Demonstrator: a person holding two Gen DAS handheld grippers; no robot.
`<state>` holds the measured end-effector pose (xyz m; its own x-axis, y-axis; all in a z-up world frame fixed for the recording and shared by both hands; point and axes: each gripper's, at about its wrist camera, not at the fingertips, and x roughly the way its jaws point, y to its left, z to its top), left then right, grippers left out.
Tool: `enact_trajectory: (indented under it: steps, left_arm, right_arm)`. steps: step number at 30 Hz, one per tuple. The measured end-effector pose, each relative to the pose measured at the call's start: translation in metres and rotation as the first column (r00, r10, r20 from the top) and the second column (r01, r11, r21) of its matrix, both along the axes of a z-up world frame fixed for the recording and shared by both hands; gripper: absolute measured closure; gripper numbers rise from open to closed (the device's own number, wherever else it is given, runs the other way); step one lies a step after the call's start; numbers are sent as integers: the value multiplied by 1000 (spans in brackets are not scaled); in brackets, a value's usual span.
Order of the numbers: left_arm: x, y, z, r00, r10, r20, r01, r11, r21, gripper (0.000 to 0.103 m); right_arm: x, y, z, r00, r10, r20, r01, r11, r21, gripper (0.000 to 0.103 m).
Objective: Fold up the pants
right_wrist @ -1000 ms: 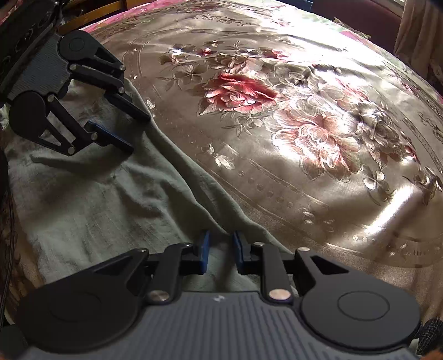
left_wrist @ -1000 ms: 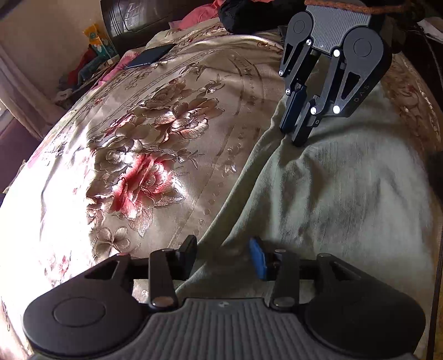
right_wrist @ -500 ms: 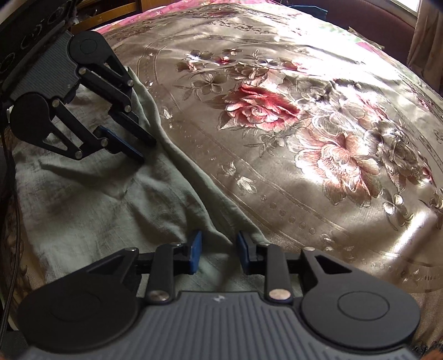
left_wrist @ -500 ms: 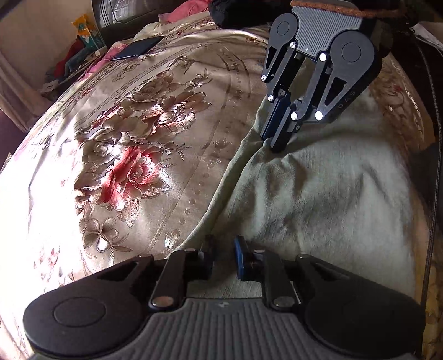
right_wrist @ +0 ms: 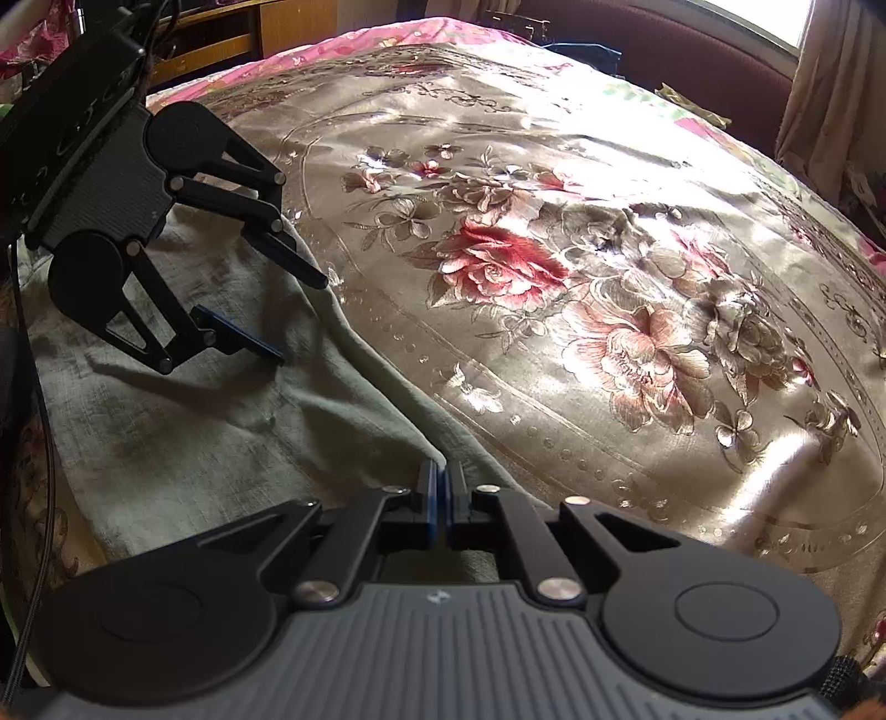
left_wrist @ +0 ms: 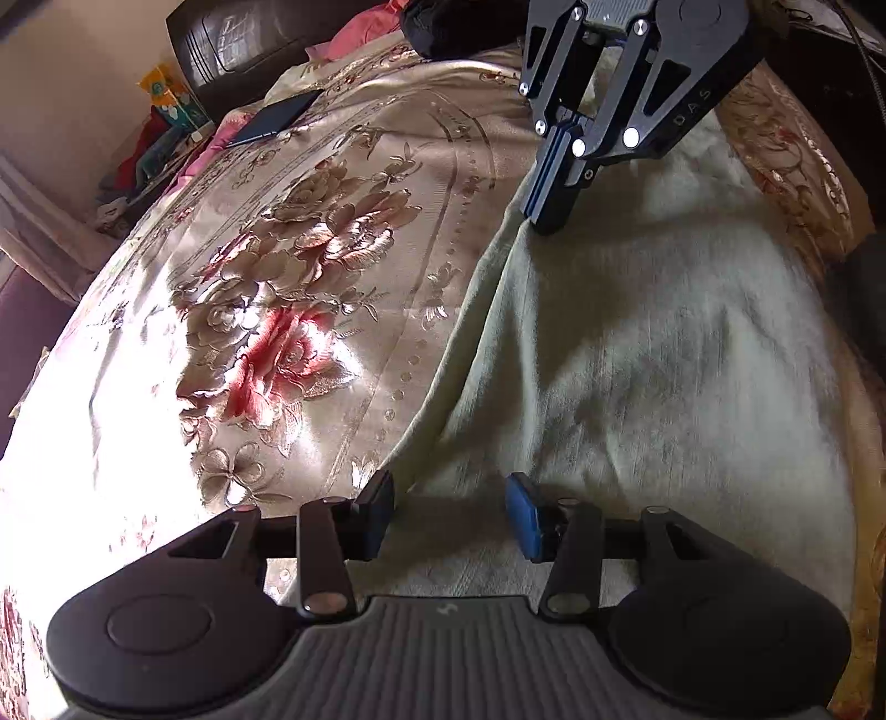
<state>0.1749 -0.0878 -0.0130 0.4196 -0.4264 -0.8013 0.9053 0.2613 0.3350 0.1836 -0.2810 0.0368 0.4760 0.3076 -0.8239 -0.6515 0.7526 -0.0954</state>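
Note:
Grey-green pants (left_wrist: 653, 354) lie spread flat along one side of a bed, also seen in the right wrist view (right_wrist: 183, 437). My left gripper (left_wrist: 451, 512) is open, its jaws straddling the pants' edge; it also shows in the right wrist view (right_wrist: 302, 315). My right gripper (right_wrist: 441, 498) is shut on the pants' edge, pinching a ridge of cloth. In the left wrist view it (left_wrist: 548, 213) stands fingers-down at the far part of the same edge.
The bed has a shiny gold bedspread (left_wrist: 277, 288) with red and brown flowers. A dark phone (left_wrist: 274, 117) lies near the headboard (left_wrist: 277, 39). Clutter sits beside the bed (left_wrist: 160, 127). A maroon sofa (right_wrist: 692, 61) and curtain (right_wrist: 830, 94) stand beyond the bed.
My right gripper has closed on the pants' edge. My left gripper narrowed half a second ago and has opened wide again over the edge.

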Motion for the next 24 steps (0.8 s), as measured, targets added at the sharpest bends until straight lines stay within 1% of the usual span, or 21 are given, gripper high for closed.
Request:
enact_trajectory:
  steps: [3,5,6,7,8,9,10,12,15,18,20,22,23,24]
  left_arm:
    - [5,-2,3,1000,9,-22,-9,1000,7,43]
    - [6,0,7,1000,10,-6,-10,1000,14,46]
    - [6,1,8,1000,10,2,-10,1000,22,55]
    - [6,2,7,1000,15,1,-15,999,37,61]
    - [7,4,6,1000,22,-8,-21,999,44,72]
    - [8,5,6,1000,25,-9,-25,999,44,76]
    - [9,6,5,1000,27,-2,-26,999,41,76]
    - [10,6,5,999,34,16,-34,999,35,81]
    - [14,6,6,997,55,48,-56,998,17,83]
    - [20,6,-1,992,104,65,-105,995,6,83]
    - [19,7,-8,990,112,90,-113,994,10,82]
    - [14,10,-8,986,121,113,-123,992,13,82]
    - [11,12,-7,985,128,117,-130,991,11,82]
    - [8,14,-6,983,137,120,-139,990,8,82]
  right_arm:
    - [-8,3,5,1000,-2,28,2,1000,8,101]
    - [-12,3,11,999,-8,46,7,1000,14,101]
    - [-15,3,14,998,-10,59,9,1000,15,101]
    - [-17,3,17,998,-11,70,10,1000,14,101]
    - [-19,3,20,997,-11,78,9,1000,17,101]
    - [-20,2,23,996,-13,86,11,1000,22,101]
    - [-19,2,24,995,-16,94,14,1000,25,101]
    - [-18,4,24,994,-18,110,16,1000,17,101]
    - [-11,6,19,990,-36,139,39,999,-20,101]
    - [1,2,9,989,-79,125,81,997,-6,100]
    - [10,-3,-10,988,-130,89,132,991,-12,100]
    - [9,-9,-26,979,-169,114,177,983,-59,98]
    - [6,-15,-28,972,-203,121,211,976,-56,96]
    - [-1,-28,-25,957,-266,117,270,963,-13,96]
